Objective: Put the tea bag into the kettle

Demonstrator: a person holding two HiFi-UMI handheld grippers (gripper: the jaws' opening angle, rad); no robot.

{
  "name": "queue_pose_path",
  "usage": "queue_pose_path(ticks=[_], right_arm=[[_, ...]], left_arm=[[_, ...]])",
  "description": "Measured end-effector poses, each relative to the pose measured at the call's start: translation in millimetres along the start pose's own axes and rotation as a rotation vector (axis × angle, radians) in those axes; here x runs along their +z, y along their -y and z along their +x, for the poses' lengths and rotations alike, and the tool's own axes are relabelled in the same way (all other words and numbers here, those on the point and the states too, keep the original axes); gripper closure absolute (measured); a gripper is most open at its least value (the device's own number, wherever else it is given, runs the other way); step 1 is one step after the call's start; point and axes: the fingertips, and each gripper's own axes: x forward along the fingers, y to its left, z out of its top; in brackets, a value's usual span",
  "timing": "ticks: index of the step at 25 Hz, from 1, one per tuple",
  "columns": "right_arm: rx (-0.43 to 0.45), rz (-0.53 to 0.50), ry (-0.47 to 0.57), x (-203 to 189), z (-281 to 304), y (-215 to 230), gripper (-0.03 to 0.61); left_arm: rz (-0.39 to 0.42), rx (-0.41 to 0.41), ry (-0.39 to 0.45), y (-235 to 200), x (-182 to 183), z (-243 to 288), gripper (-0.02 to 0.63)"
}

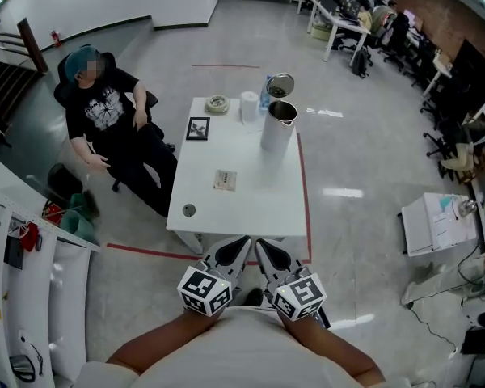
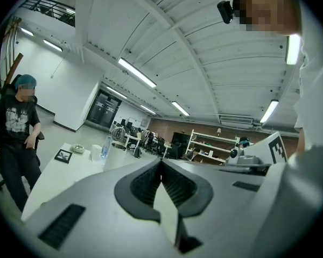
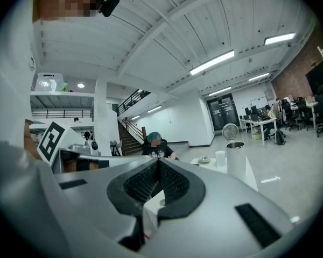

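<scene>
A pale tea bag [image 1: 225, 179] lies flat near the middle of the white table [image 1: 259, 208]. The tall metal kettle [image 1: 279, 126] stands at the table's far right with its round lid tipped open; it also shows as a white cylinder in the left gripper view [image 2: 114, 156] and the right gripper view [image 3: 236, 159]. My left gripper [image 1: 241, 242] and right gripper [image 1: 259, 243] sit side by side just short of the table's near edge, pointing level at it. Both are shut and empty, their tips meeting in each gripper view [image 2: 161, 160] [image 3: 160, 160].
On the table's far end stand a small framed picture [image 1: 198, 128], a round dish [image 1: 217, 103], a white roll [image 1: 249, 106] and a water bottle [image 1: 264, 94]. A small round object [image 1: 189, 210] lies near the front left corner. A person [image 1: 105, 120] sits on a chair to the table's left.
</scene>
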Motion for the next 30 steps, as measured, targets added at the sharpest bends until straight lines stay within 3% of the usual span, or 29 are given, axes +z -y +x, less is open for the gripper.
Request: queue_pose_path(ticks=[6, 14, 22, 30], right_arm=[[0.039, 0.029, -0.033, -1.3, 7.0, 52.9, 0.568], [0.066, 0.075, -0.068, -12.4, 21.1, 84.7, 0.568], [0.034, 0.06, -0.089, -14.8, 55.9, 114.0, 0.569], [-0.012, 0.048, -0.11, -15.4, 122.6, 138.6, 0.568]], left_arm=[[0.012, 0.057, 0.017, -0.6, 0.8, 47.7, 0.603], [0.003, 0.116, 0.007, -20.6, -1.2, 78.9, 0.602], [-0.051, 0.087, -0.016, -53.1, -2.0, 110.5, 0.603], [-0.067, 0.067, -0.066, -123.1, 9.8, 140.6, 0.602]])
